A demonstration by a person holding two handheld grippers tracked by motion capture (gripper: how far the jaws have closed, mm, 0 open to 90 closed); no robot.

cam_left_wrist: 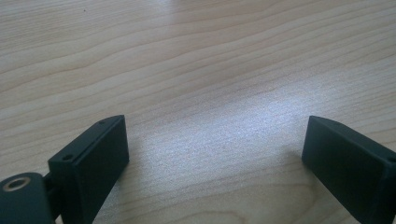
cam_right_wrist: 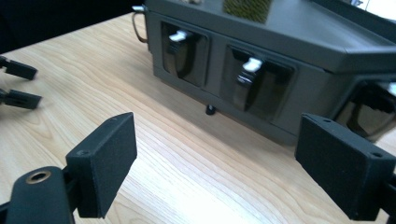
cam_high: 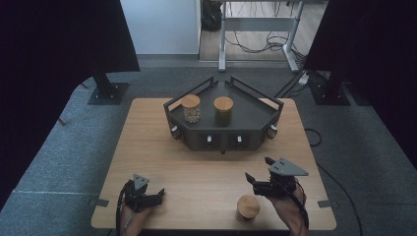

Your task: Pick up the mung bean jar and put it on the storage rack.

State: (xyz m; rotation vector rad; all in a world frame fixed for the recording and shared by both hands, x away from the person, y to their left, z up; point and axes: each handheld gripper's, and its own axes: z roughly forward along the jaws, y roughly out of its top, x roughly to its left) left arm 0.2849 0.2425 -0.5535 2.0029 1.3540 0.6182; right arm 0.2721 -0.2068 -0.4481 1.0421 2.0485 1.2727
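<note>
A dark grey tray unit (cam_high: 255, 115) with small white-handled drawers (cam_right_wrist: 252, 79) stands at the far middle of the wooden table (cam_high: 147, 147). Two wooden-lidded jars stand on it: a clear one (cam_high: 191, 109) with pale contents and a darker one (cam_high: 223, 110). A third wooden-lidded jar (cam_high: 248, 206) stands near the front edge. My right gripper (cam_high: 258, 168) hovers just behind and to the right of that jar, open and empty, its jaws (cam_right_wrist: 217, 135) pointing at the drawer fronts. My left gripper (cam_high: 156, 195) rests low at the front left, open with bare wood between its jaws (cam_left_wrist: 215, 135).
The left gripper's two jaw tips (cam_right_wrist: 16, 84) appear at the far left of the right gripper view. A small dark knob (cam_right_wrist: 210, 110) sticks out under the unit's front. Grey carpet surrounds the table, with dark stands (cam_high: 105, 88) behind it on both sides.
</note>
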